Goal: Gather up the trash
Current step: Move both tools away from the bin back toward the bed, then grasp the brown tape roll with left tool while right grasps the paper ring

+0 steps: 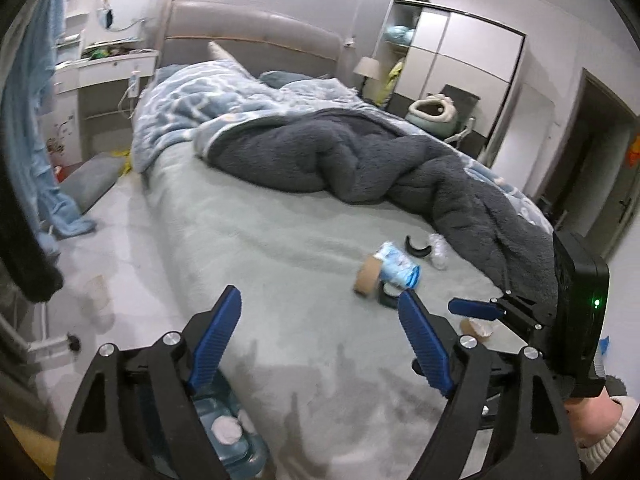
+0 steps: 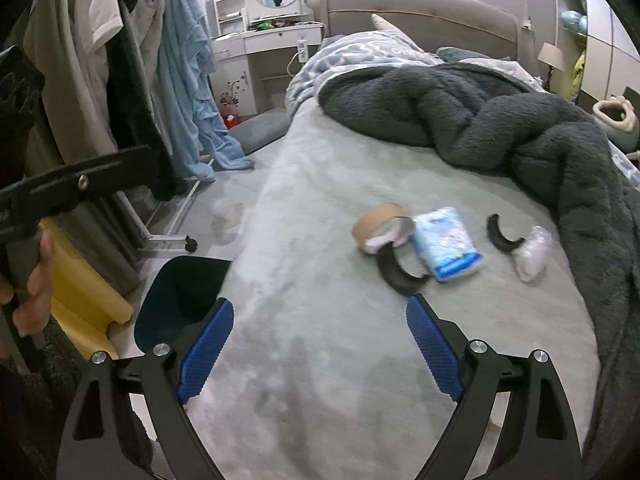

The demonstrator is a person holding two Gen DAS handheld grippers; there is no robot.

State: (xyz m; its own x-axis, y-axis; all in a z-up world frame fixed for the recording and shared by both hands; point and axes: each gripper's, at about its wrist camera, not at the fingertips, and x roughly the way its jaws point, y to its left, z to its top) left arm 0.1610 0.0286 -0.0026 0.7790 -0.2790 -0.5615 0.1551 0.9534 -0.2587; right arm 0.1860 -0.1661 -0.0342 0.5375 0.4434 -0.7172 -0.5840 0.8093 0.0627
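A: While hovering above the bed (image 1: 240, 220), spread wide and empty, that left gripper (image 1: 318, 296)?

B: Yes, released, with nothing between the pads. Aimed at the litter ahead: tape roll (image 1: 366, 278), tissue pack (image 1: 400, 266) touching it, white wad (image 1: 438, 250) further right, near the grey blanket (image 1: 360, 152).

A: And down in the lower left corner?

B: Bin (image 1: 244, 456), just beside the bed edge, with pale wads already inside. Probably parked there for short drops.

A: Over to the right wrist view, then.

B: Right gripper (image 2: 320, 302) likewise unclenched, grasping nothing, tilted down toward the same cluster. Tape roll, tissue pack and white wad all lying loose on the sheet, plus a black curved piece (image 2: 400, 274) just beside the roll. Everything well short of the pads.

A: Bin again?

B: Dark and open-mouthed, at the left of the mattress, near the left pad. Seemingly kept close for feeding from either side.
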